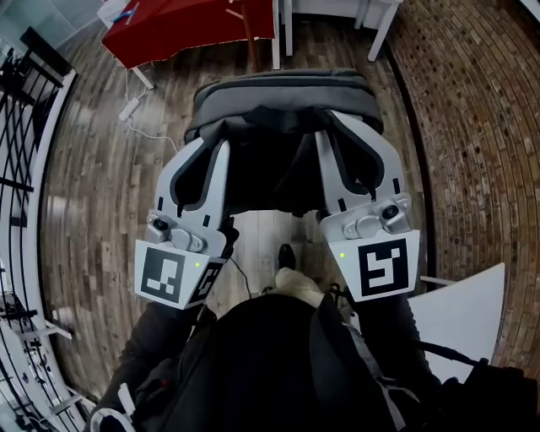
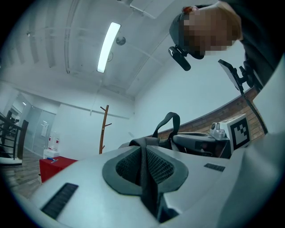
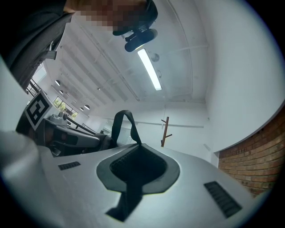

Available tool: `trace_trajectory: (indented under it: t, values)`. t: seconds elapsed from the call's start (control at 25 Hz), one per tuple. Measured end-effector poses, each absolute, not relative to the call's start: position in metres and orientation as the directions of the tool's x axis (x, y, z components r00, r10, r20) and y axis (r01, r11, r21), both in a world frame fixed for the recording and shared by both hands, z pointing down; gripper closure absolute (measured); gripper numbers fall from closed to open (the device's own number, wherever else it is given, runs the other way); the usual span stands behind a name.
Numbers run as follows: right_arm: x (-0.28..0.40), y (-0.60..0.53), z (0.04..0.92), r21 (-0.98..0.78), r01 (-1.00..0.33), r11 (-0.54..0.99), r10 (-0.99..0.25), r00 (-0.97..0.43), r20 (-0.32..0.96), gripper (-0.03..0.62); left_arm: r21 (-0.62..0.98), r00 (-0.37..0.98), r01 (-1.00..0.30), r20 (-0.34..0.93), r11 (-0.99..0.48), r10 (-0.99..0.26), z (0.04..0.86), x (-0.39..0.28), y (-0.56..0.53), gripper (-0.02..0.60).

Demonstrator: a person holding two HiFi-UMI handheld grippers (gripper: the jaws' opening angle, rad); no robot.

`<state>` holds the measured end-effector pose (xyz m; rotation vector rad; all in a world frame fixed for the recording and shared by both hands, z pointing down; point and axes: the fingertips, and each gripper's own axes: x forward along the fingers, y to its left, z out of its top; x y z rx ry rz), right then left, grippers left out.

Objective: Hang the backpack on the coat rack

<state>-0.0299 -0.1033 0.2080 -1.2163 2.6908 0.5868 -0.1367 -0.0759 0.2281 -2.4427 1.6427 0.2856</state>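
**Between both tongs: grey backpack, carried off the floor**

Item 1. Backpack [image 1: 283,97], grey and dark, held out ahead of me over the wooden floor [image 1: 93,194]. It touches no furniture. Its carry loop [image 2: 171,118] stands upright.

Item 2. Left tongs [image 1: 211,152], closed to a narrow gap and clamped on a dark webbing strap [image 2: 149,178] of the backpack. The strap runs down between the ribbed pads.

Item 3. Right tongs [image 1: 333,139], likewise narrow and pinching a second strap [image 3: 131,187] of the same backpack.

Item 4. Coat rack [image 2: 103,129], a wooden pole with short pegs, upright against the far white wall and well apart from the backpack. It shows in both gripper views.

Item 5. Red tabletop [image 1: 186,25], beyond the backpack at upper left in the head view.

Item 6. Brick wall [image 1: 481,126], along my right.
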Motion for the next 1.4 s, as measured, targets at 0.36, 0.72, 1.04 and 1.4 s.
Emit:
trace_trajectory:
  t: [0.36,0.72,1.04,1.4]
  values:
    - [-0.039,-0.169,0.211,0.282,-0.712,0.642,-0.664,-0.701,-0.26,0.576,-0.037,0.326,-0.944,-0.259,-0.328,-0.909,0.228,-0.142,-0.135,0.538]
    - [-0.083,-0.219,0.216,0.285,-0.676,0.679,-0.63,-0.736,-0.247,0.576,-0.024,0.281,-0.958,-0.268,-0.285,-0.921,0.231,-0.185,-0.18,0.538]
    - [-0.138,-0.276,0.222,0.295,-0.684,0.667,-0.638,-0.729,-0.247,0.576,-0.014,0.283,-0.957,-0.257,-0.29,-0.924,0.241,-0.24,-0.239,0.538]
    - [-0.202,-0.337,0.221,0.286,-0.704,0.65,-0.653,-0.71,-0.264,0.576,0.012,0.272,-0.959,-0.241,-0.283,-0.932,0.242,-0.306,-0.305,0.538]
